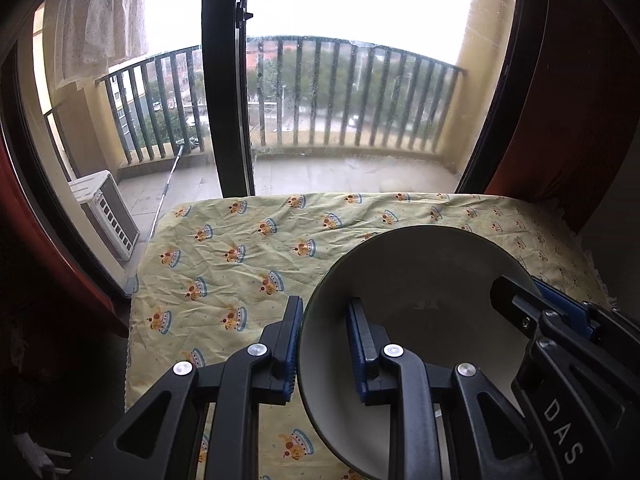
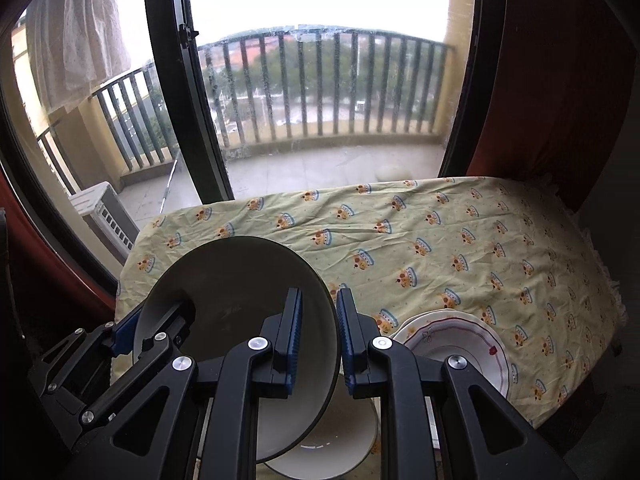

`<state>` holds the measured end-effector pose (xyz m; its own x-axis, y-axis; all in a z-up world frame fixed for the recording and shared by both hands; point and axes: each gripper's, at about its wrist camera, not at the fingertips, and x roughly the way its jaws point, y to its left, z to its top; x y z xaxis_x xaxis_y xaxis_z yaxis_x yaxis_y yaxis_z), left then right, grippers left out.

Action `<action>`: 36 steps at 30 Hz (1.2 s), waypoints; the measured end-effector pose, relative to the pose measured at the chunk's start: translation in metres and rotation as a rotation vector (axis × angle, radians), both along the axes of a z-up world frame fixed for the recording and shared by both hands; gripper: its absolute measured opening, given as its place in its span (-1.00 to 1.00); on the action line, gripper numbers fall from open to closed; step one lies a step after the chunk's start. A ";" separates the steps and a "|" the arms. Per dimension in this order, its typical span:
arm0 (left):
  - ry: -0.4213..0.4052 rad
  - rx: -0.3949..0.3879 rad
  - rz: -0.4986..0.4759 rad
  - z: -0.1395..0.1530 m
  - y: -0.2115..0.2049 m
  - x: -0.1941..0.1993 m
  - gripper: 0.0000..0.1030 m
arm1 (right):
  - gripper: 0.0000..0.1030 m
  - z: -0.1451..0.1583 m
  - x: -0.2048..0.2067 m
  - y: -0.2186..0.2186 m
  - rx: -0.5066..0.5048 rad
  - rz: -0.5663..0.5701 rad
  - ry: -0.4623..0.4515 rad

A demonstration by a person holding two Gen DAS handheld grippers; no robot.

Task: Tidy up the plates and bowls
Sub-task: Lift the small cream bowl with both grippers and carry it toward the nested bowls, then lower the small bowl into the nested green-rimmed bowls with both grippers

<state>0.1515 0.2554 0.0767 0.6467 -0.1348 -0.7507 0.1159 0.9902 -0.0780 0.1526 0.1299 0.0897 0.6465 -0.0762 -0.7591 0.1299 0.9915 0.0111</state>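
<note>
While both grippers, left (image 1: pixel 324 344) and right (image 2: pixel 318 340), clench opposite rims of bowl (image 2: pixel 240 304) above desk (image 2: pixel 460 240) near edge: could slip, tilt, strike plate (image 2: pixel 460 340) if jaws pull unevenly.

Home, balcony railing (image 1: pixel 340 92), clothed table (image 1: pixel 240 248)

A bowl (image 2: pixel 236 320) is held above the cloth-covered table (image 2: pixel 440 240) between two grippers, the left gripper (image 1: pixel 324 344) at its 9 o'clock rim and the right gripper (image 2: pixel 318 340) at its 3 o'clock rim, with a plate (image 2: pixel 460 340) lying at 3 o'clock beside it and a second bowl (image 2: pixel 332 448) set beneath at 6 o'clock.
</note>
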 end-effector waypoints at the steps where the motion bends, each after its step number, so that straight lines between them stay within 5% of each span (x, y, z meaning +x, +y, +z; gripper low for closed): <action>1: 0.001 -0.005 -0.005 -0.001 -0.002 -0.003 -0.61 | -0.59 0.000 -0.003 -0.001 -0.004 -0.008 0.005; 36: 0.194 0.050 -0.018 -0.084 -0.025 -0.058 -0.56 | -0.59 -0.082 -0.050 -0.010 -0.029 0.036 0.215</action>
<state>0.0938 0.2304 -0.0077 0.4872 -0.1046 -0.8670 0.1211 0.9913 -0.0516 0.1031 0.1203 0.0073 0.4728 -0.0801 -0.8775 0.0907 0.9950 -0.0420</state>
